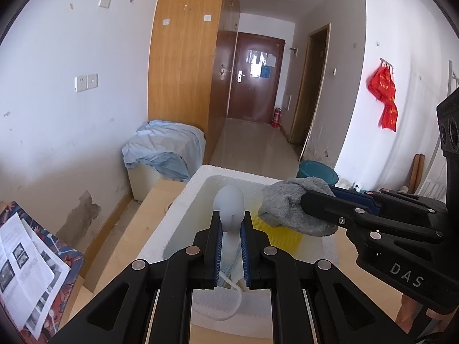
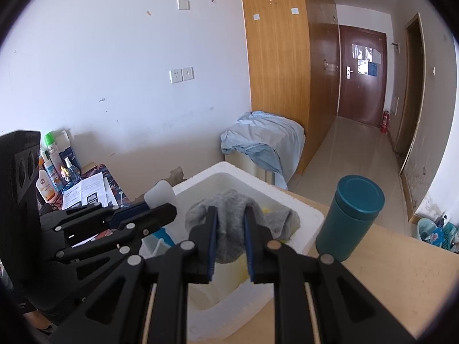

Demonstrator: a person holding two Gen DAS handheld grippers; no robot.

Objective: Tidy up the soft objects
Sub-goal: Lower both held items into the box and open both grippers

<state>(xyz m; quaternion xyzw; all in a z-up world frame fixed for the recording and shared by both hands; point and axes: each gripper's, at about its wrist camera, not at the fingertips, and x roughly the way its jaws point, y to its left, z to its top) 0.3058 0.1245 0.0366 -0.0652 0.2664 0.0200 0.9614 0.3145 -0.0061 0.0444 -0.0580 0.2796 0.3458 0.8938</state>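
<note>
Both items over foam box, unreleased: left hand-held gripper clamps white piece; right hand-held gripper clamps sock.

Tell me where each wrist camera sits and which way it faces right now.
Left wrist: on the left gripper, looking forward and down into the foam box; its fingers clamp a pale soft item; the right gripper enters from the right.
Right wrist: on the right gripper, aimed over the same box, fingers clamping a grey cloth; the left gripper shows at left.
Shared: box, cloth, blue sheet, brown door.
</note>
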